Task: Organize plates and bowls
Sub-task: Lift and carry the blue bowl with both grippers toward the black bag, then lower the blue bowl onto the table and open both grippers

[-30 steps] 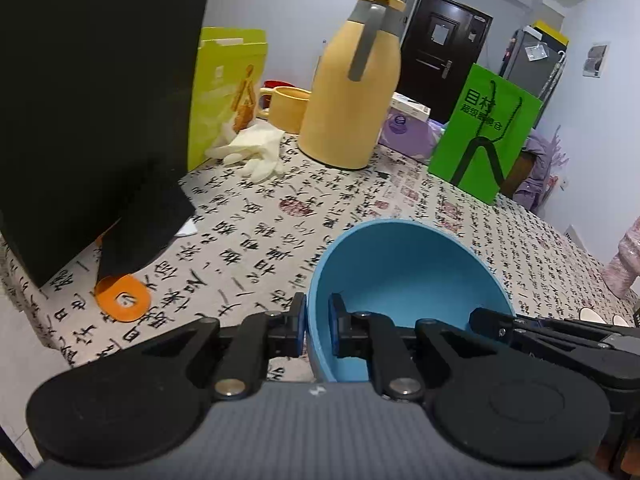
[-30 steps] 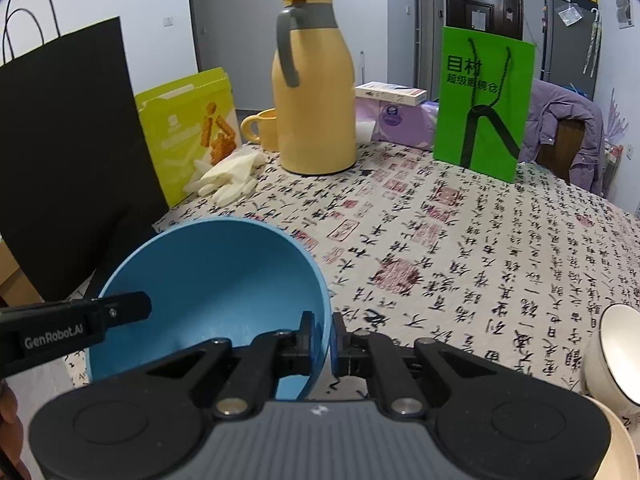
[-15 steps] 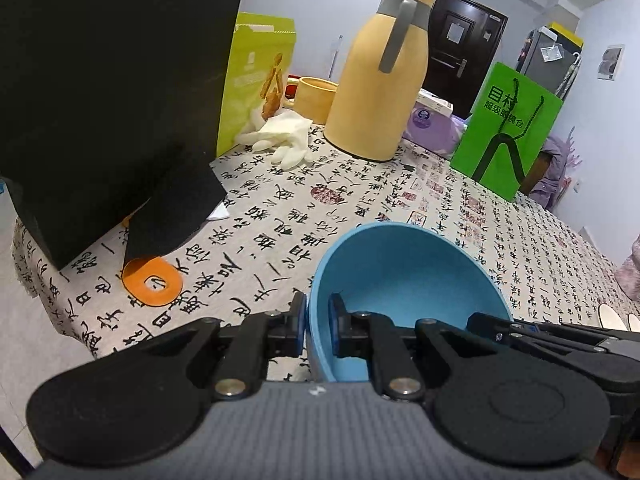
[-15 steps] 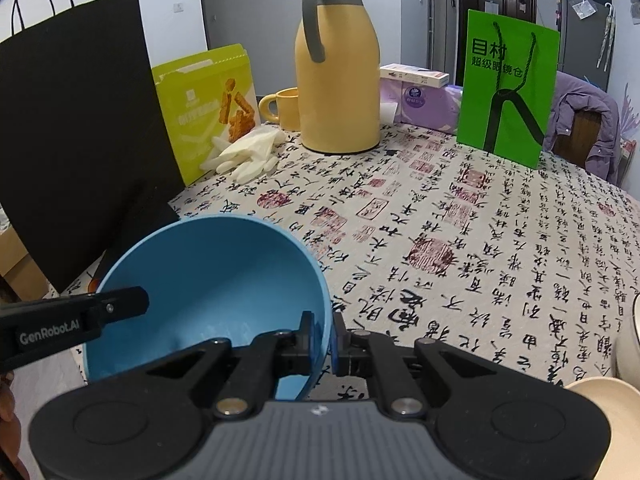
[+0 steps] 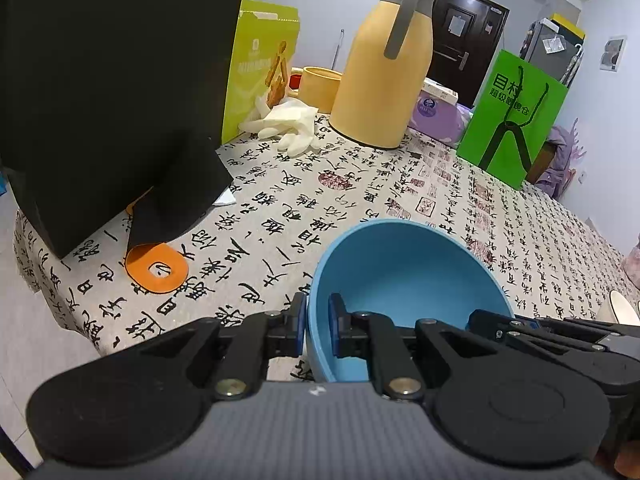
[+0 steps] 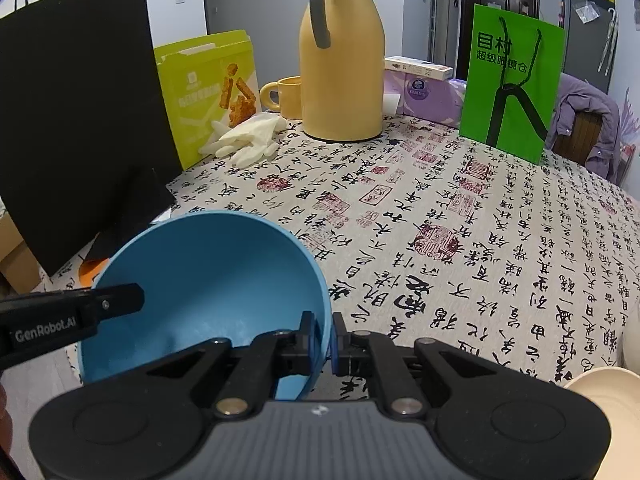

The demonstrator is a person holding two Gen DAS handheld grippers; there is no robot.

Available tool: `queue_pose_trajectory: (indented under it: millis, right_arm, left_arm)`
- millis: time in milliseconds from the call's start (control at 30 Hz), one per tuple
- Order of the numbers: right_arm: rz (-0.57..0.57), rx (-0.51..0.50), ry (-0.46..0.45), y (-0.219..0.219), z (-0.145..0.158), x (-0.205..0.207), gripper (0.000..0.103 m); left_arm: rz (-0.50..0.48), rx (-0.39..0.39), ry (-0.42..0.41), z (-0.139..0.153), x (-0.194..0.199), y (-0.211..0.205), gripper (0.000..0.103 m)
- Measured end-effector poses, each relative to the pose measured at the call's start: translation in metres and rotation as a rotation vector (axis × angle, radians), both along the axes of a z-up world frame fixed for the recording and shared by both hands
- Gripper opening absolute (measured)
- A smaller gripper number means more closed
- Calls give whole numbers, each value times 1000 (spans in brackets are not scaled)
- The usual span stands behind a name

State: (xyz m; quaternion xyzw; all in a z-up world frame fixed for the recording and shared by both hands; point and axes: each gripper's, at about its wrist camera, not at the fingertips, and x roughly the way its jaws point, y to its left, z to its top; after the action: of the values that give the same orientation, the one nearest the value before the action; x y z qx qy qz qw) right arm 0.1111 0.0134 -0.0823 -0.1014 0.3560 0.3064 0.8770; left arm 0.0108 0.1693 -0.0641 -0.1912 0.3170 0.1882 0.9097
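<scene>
A blue bowl (image 5: pixel 404 284) (image 6: pixel 208 280) hangs over the near edge of the calligraphy-print table, gripped from both sides. My left gripper (image 5: pixel 318 330) is shut on the bowl's left rim, one pad outside and one inside. My right gripper (image 6: pixel 324 340) is shut on the bowl's right rim in the same way. The right gripper's fingers (image 5: pixel 532 330) show at the right of the left wrist view, and the left gripper's finger (image 6: pixel 80 312) enters the right wrist view from the left. A cream dish (image 6: pixel 604 396) sits at the lower right, and a white bowl's rim (image 5: pixel 622 310) shows at the far right.
A black paper bag (image 5: pixel 104 92) stands at the table's left end with an orange disc (image 5: pixel 156 270) by its foot. Behind are a yellow-green snack box (image 6: pixel 208 92), white gloves (image 6: pixel 244 140), a yellow thermos jug (image 6: pixel 340 56), a yellow mug (image 6: pixel 284 96), purple tissue packs (image 6: pixel 424 96) and a green bag (image 6: pixel 512 84).
Both grippers have sunk a little with the blue bowl held between them; the table and the things behind it sit higher in both views. The grips are unchanged.
</scene>
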Motion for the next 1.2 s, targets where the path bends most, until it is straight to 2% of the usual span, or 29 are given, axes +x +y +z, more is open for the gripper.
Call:
queue_pose_trajectory:
  millis: [200, 467, 533, 567, 633, 667, 767, 833, 900, 933, 1033, 1100, 1200]
  right_arm:
    - [1, 5, -6, -2, -1, -2, 8]
    - [2, 51, 18, -9, 2, -2, 14]
    - [0, 59, 16, -11, 4, -3, 15]
    - [0, 67, 16, -13, 5, -4, 20]
    - [-3, 82, 14, -17, 8, -5, 29]
    - [-3, 91, 11, -20, 10, -6, 34]
    - [-4, 113, 1, -27, 15, -8, 38]
    - [-5, 124, -4, -31, 18, -9, 43]
    - [-7, 136, -13, -36, 21, -12, 56]
    - [-7, 141, -17, -39, 22, -13, 57]
    - [-8, 151, -27, -46, 25, -15, 67]
    - [-11, 161, -37, -52, 28, -17, 79]
    - [-8, 171, -53, -60, 32, -20, 89]
  left_arm:
    - [-2, 15, -6, 0, -1, -2, 12]
    - [-3, 6, -26, 3, -5, -2, 14]
    - [1, 6, -32, 5, -7, -2, 20]
    - [2, 6, -38, 6, -8, -2, 23]
    - [5, 12, -52, 9, -11, -2, 37]
    - [6, 19, -60, 11, -12, -3, 38]
    - [5, 42, -77, 16, -15, -6, 48]
    - [9, 51, -84, 19, -17, -8, 59]
    - [14, 62, -92, 22, -19, -9, 67]
    - [16, 67, -96, 23, -20, -9, 72]
    - [18, 80, -109, 26, -23, -11, 81]
    - [17, 88, -115, 29, -26, -13, 83]
    - [13, 92, -120, 32, -28, -15, 87]
